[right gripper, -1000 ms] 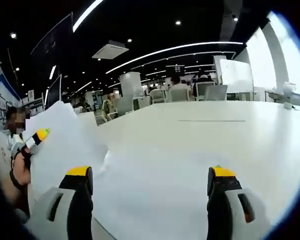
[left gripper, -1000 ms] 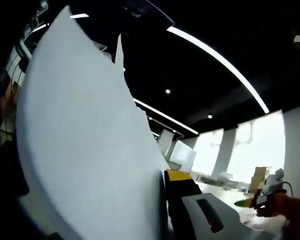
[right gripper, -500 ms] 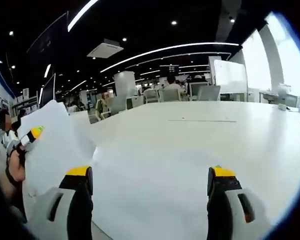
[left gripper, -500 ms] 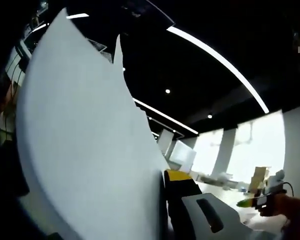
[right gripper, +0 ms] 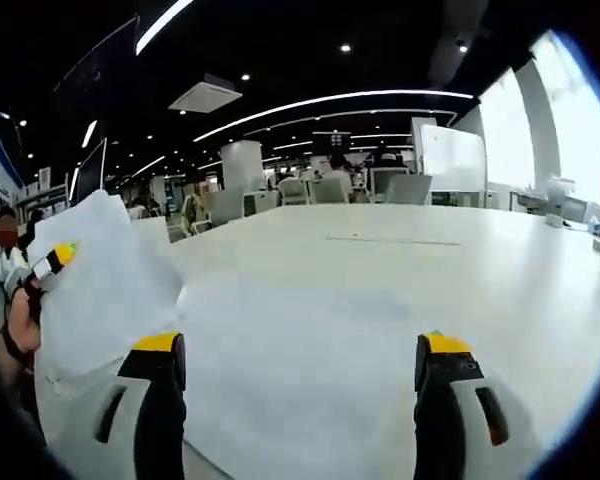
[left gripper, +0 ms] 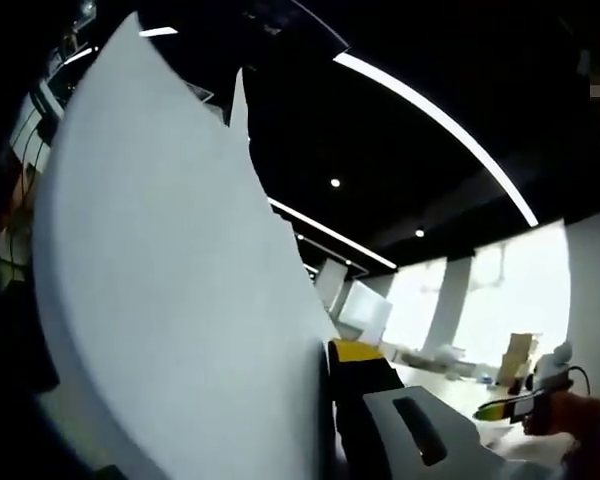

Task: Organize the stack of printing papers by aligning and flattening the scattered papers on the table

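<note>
Left gripper view: left tongs (left gripper: 325, 420) clamp lifted paper sheets (left gripper: 170, 280); right tongs (right gripper: 298, 400) apart over counter (right gripper: 460, 270); we judge squaring next.

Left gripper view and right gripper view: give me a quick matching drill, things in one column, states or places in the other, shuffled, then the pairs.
Things:
1. left tool
2. right tool
3. lifted papers
4. sheet on the table

States or places:
A. lying flat between two yellow-tipped jaws
B. jaws wide apart, gripping nothing
C. raised on edge off the table
D. clamped on paper, seen at the left of the right gripper view

Pairs: 1-D, 2-B, 3-C, 4-A
</note>
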A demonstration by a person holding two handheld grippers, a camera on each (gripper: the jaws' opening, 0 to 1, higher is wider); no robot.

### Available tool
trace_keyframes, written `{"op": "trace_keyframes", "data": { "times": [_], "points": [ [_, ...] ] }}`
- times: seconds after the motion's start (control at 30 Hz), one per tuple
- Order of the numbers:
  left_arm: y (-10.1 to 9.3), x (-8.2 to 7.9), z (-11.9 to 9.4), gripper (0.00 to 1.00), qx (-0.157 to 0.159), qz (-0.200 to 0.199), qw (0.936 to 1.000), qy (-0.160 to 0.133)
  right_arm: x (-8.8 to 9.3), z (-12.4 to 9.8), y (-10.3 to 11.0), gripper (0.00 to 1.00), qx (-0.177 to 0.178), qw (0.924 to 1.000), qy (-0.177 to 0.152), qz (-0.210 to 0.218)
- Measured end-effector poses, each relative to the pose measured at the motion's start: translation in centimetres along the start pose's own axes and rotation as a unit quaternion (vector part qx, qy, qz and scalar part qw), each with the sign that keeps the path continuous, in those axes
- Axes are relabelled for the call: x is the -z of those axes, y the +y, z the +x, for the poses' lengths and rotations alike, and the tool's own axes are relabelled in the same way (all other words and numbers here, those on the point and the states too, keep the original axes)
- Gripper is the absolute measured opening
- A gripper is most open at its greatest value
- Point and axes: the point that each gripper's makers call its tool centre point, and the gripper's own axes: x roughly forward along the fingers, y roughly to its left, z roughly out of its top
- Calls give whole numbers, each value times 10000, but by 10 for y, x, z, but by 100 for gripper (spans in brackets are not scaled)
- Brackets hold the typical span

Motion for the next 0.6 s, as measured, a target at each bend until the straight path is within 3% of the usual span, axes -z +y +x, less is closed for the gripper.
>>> {"op": "trace_keyframes", "data": {
  "times": [0.6],
  "points": [
    [-1,1,1,9,18,8,10000,12,9,-1,-3,90,188,9990,148,-369]
  ]
}}
